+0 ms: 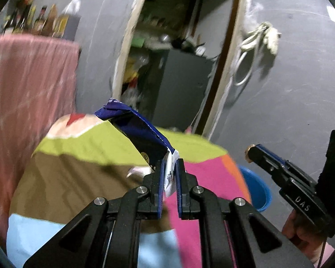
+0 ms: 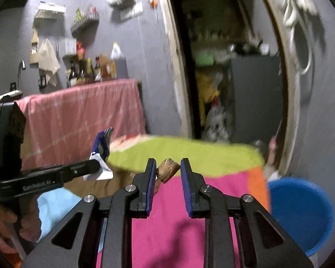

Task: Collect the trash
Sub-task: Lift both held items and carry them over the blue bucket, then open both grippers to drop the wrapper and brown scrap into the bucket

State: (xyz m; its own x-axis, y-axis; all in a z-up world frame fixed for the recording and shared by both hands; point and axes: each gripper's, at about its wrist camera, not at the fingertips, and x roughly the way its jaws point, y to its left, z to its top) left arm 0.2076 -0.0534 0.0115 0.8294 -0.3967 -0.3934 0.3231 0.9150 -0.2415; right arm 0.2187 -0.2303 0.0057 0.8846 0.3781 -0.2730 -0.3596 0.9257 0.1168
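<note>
Grey walls and an open doorway [image 2: 230,67] into a cluttered storeroom are seen straight ahead of both sets of jaws, and a patchwork cloth [image 1: 82,178] of lime, brown, pink and pale blue is spread below them. A pink-draped counter [image 2: 82,111] with blurry bottles on top is seen off to the left.

The left gripper [image 1: 170,167] is clamped on a blue-and-white snack wrapper [image 1: 143,131]; the white crumpled end is pinched between the blue pads, and the rest of it sticks up and away past the fingertips, tilted to the left. In the right wrist view that same wrapper [image 2: 101,154] is seen poking out of the other tool's tip, well left of the jaws.

The right gripper [image 2: 168,166] is closed on a small brown lump of trash [image 2: 168,170], held right at the fingertips, with a narrow gap left between the pads behind it. What the lump actually is can't be told.

A blue bucket [image 2: 301,214] is seen on the floor, below and to the right of the right jaws, just past the cloth's edge.
</note>
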